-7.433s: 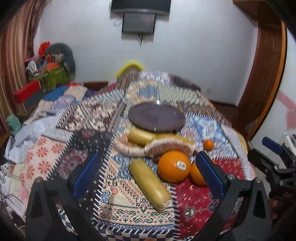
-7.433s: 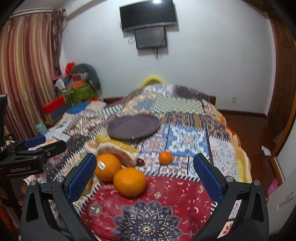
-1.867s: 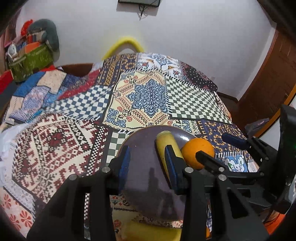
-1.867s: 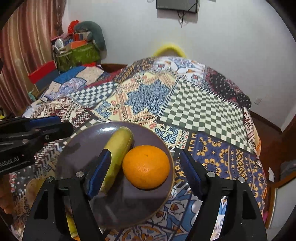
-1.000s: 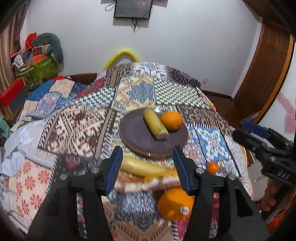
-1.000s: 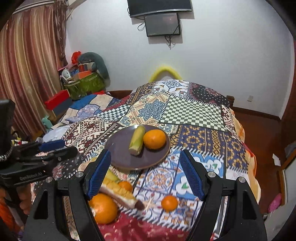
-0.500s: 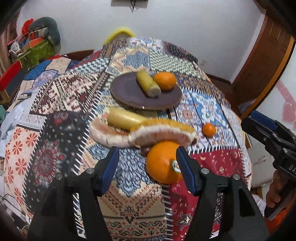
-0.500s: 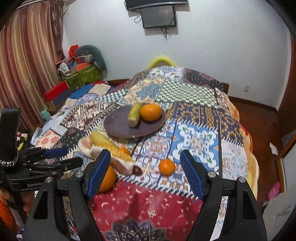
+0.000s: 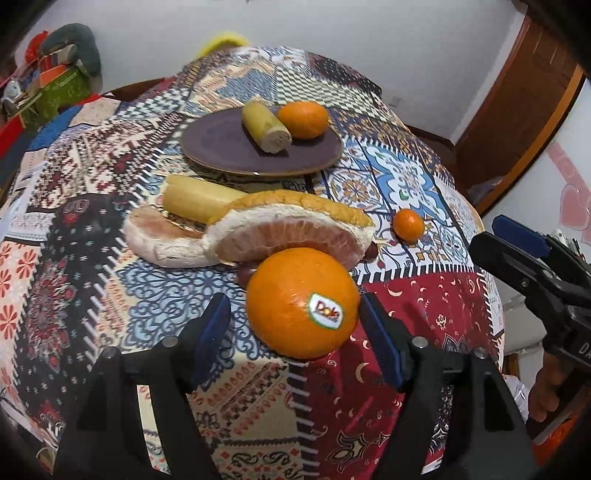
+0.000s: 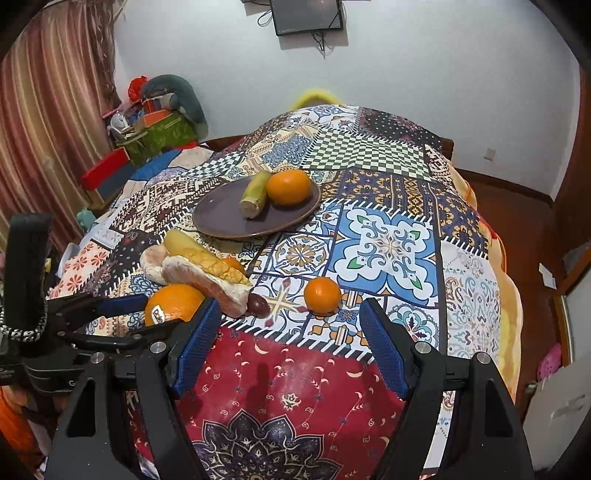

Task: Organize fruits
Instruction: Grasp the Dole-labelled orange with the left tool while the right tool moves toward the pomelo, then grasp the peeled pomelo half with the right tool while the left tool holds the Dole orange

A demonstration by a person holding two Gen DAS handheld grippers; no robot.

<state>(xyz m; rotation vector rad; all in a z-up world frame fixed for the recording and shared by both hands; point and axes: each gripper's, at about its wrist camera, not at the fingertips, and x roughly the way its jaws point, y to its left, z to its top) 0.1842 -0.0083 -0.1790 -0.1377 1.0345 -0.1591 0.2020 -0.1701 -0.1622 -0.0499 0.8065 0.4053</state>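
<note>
A large round orange with a Dole sticker (image 9: 302, 302) lies on the patchwork quilt (image 9: 388, 177), right between the blue-padded fingers (image 9: 212, 328) of the left gripper (image 9: 295, 334). Those fingers are spread wider than the fruit; the right pad looks just beside its skin, the left one stands apart, and nothing is pinched. Just behind the stickered orange, touching it or nearly so, lie two curved wedges of pink-fleshed pomelo with thick white pith (image 9: 258, 232), a small dark reddish fruit (image 9: 245, 275) tucked at their base. A pale yellow cylindrical length of stalk (image 9: 199, 199) rests against the far side of the wedges. To the right, well apart, sits a small round tangerine (image 9: 408, 225).

Farther back stands a dark purple round plate (image 9: 221, 147), carrying a yellow-green cylindrical stalk piece (image 9: 264, 127) and a plain medium orange (image 9: 303, 120), the two touching.

The right gripper (image 10: 290, 347) hovers over the red patch of the quilt near the edge, its fingers (image 10: 384, 350) wide apart and holding nothing; the tangerine lies ahead between them.

Behind the quilt are a white wall (image 10: 424, 66), a wall-mounted black screen (image 10: 306, 14), a striped reddish curtain (image 10: 48, 110) and a pile of clutter with a green box (image 10: 159, 133).
</note>
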